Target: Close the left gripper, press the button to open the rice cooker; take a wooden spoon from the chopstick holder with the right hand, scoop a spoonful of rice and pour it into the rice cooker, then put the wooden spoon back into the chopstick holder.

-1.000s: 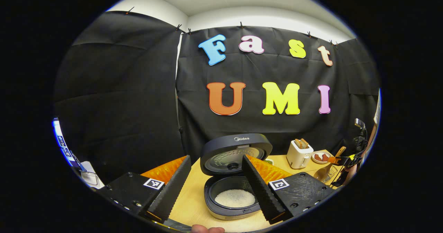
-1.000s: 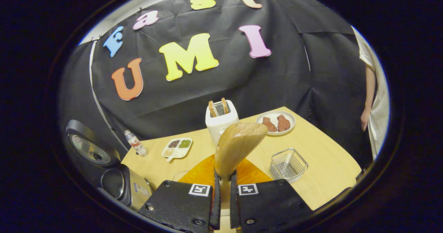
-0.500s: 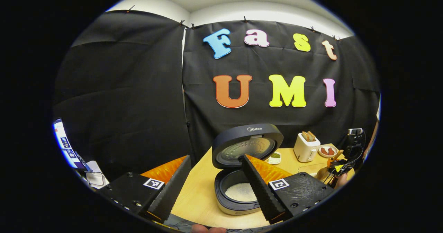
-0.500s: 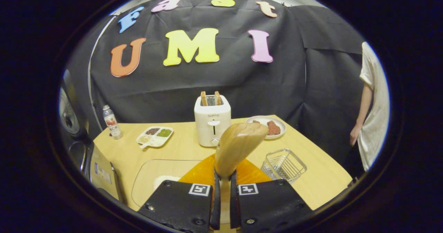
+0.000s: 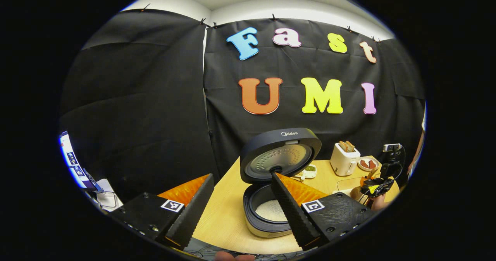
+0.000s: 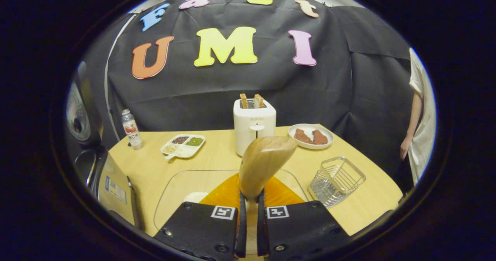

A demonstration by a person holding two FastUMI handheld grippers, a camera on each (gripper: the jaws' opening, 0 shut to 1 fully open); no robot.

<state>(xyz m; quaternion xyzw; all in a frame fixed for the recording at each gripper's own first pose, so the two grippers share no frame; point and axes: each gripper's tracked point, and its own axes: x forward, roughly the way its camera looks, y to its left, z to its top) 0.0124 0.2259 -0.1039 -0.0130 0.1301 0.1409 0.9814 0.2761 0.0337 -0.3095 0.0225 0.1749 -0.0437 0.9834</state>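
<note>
The rice cooker (image 5: pixel 271 218) stands with its lid (image 5: pixel 281 154) raised and white rice (image 5: pixel 271 210) in the pot. My left gripper (image 5: pixel 242 214) hovers open in front of it, nothing between its fingers. My right gripper (image 6: pixel 248 222) is shut on the handle of the wooden spoon (image 6: pixel 265 162), whose bowl stands up with its back toward the camera. Just below it lies a clear container (image 6: pixel 170 187) with a little white rice (image 6: pixel 195 196). The wire chopstick holder (image 6: pixel 337 179) sits to the right of the spoon. At the far right of the left gripper view, a hand holds the right gripper (image 5: pixel 372 185).
On the wooden table (image 6: pixel 368 199) stand a white toaster (image 6: pixel 254 123) with toast, a plate of meat (image 6: pixel 311 135), a divided snack tray (image 6: pixel 183 146) and a small bottle (image 6: pixel 131 129). The cooker's body (image 6: pixel 112 183) is close at the left. A person (image 6: pixel 420 117) stands at the right.
The left gripper drew back and left, so the cooker sits farther right in its view. The right gripper swung away from the cooker with the spoon, over the clear container.
</note>
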